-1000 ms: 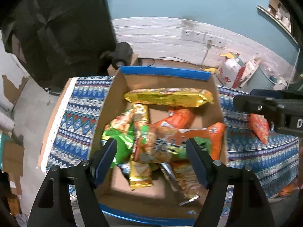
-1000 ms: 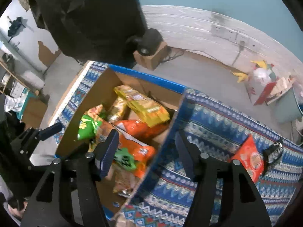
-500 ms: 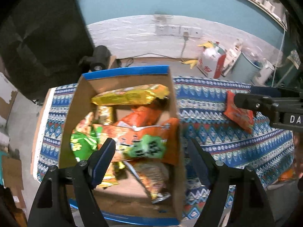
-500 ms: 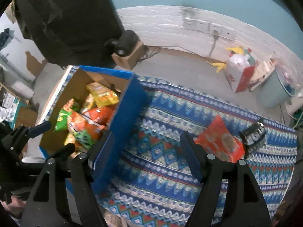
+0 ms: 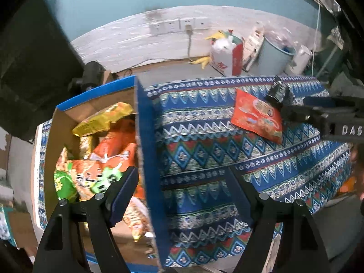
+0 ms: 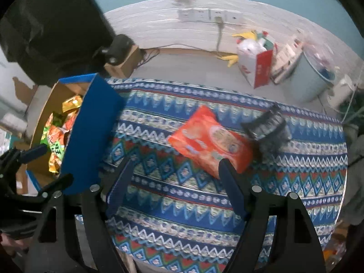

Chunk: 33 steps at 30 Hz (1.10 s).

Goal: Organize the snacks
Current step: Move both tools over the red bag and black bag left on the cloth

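Note:
A cardboard box (image 5: 145, 136) with blue outer walls stands at the left end of the patterned cloth (image 5: 204, 150). In it lie a yellow packet (image 5: 104, 120), orange packets (image 5: 113, 150) and a green one (image 5: 61, 182). My left gripper (image 5: 179, 177) is open and hangs over the box's right wall, gripping nothing. A red snack packet (image 6: 211, 141) lies flat on the cloth (image 6: 182, 204), with a small dark object (image 6: 268, 129) at its right end. My right gripper (image 6: 176, 166) hovers just short of that packet. Its jaws are opening and only bare cloth shows between them.
Beyond the table's far edge is grey floor with a white-and-red bag (image 6: 254, 66), a pale blue bin (image 6: 311, 82) and a black device on a small carton (image 6: 118, 47). A dark sheet (image 6: 50, 22) hangs at the back left.
Both grippers have swept to the right, from over the box's contents to its right wall and the cloth. The red packet now lies close in front of the right gripper, whose jaws have widened.

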Motion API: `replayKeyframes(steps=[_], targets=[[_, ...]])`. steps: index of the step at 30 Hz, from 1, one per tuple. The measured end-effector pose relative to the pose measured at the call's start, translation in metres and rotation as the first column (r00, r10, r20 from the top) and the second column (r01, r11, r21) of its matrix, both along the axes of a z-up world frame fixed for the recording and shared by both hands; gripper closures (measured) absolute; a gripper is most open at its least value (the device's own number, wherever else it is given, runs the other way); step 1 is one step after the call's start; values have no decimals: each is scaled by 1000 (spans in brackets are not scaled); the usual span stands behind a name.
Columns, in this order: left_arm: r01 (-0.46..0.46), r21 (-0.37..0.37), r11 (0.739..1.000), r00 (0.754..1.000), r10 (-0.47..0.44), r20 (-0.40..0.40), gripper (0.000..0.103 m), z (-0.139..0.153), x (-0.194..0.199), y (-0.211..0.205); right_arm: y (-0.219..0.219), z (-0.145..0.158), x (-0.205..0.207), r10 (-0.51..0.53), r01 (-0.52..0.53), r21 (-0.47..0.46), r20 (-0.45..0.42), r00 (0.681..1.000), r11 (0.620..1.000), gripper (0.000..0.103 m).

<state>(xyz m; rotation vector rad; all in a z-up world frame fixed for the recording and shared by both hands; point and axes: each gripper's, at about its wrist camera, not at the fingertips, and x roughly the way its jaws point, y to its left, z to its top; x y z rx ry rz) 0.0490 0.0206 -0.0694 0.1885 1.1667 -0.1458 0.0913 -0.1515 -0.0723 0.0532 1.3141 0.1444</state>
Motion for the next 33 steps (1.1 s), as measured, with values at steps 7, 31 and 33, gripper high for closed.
replayKeyframes(steps=[7, 31, 33], targets=[[35, 1, 999, 998, -35, -56, 23, -17, 4, -32, -49, -3, -7, -70, 70, -6, -6, 998, 998, 26], [11, -22, 1000, 984, -15, -175, 20, -86, 113, -89, -156, -67, 63, -96, 63, -191, -167, 981, 980, 26], [-5, -27, 1000, 983, 0, -181, 20, -93, 122, -90, -163, -78, 70, -131, 102, -174, -168, 977, 980, 25]])
